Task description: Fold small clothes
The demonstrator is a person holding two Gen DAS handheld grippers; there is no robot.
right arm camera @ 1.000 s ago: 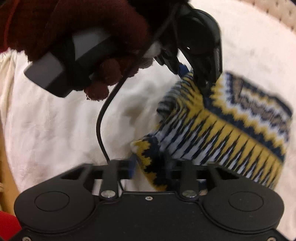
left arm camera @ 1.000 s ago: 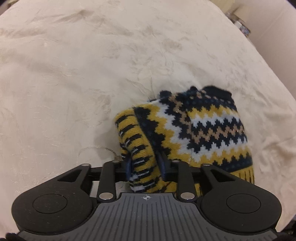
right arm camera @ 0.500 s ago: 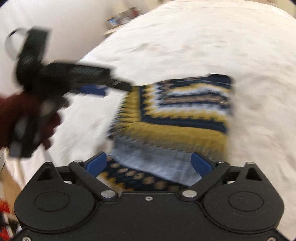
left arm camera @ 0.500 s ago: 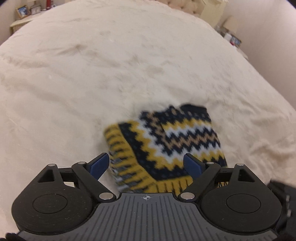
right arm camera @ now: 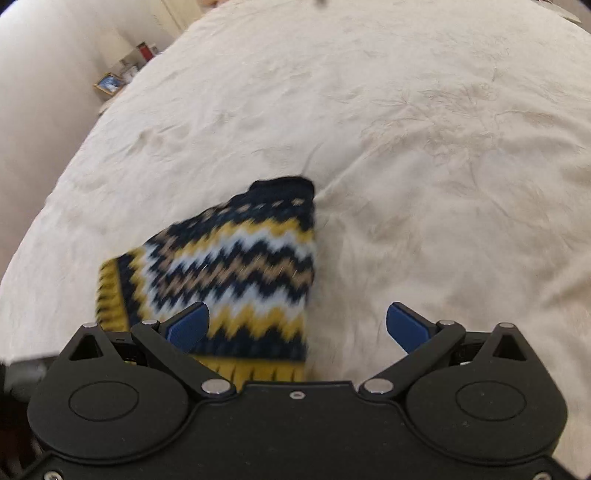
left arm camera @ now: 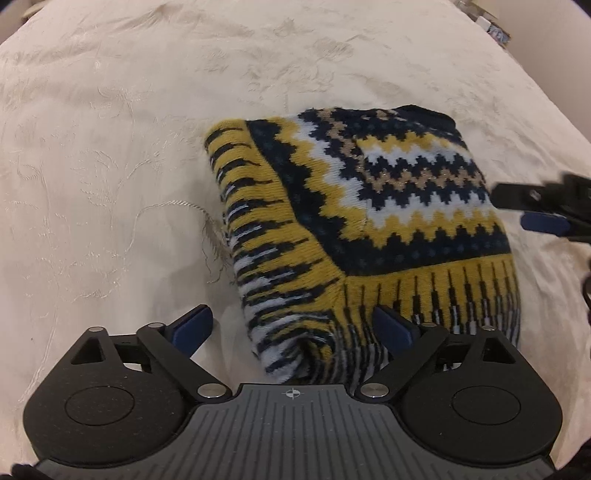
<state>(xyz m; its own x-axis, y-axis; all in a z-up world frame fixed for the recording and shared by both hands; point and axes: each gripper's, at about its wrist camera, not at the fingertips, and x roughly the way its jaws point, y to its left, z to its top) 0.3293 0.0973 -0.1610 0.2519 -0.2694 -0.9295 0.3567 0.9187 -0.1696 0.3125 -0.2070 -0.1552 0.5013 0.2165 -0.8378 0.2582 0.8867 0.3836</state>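
A small knitted sweater (left arm camera: 362, 218) with navy, yellow, white and tan zigzags lies folded into a compact bundle on the cream bedspread (left arm camera: 110, 147). My left gripper (left arm camera: 295, 328) is open and empty, its blue pads either side of the bundle's near edge. My right gripper (right arm camera: 299, 326) is open and empty, just right of the sweater (right arm camera: 236, 266); its tip also shows at the right edge of the left wrist view (left arm camera: 543, 210).
A loose thread (left arm camera: 210, 229) trails from the sweater's left side. The bed's left edge meets a wall with a small shelf of framed pictures (right arm camera: 110, 83). Clutter sits beyond the bed's far right corner (left arm camera: 491, 26).
Both grippers let go of the sweater and opened. The folded bundle dropped flat on the bed. The right gripper swung round to the sweater's right side.
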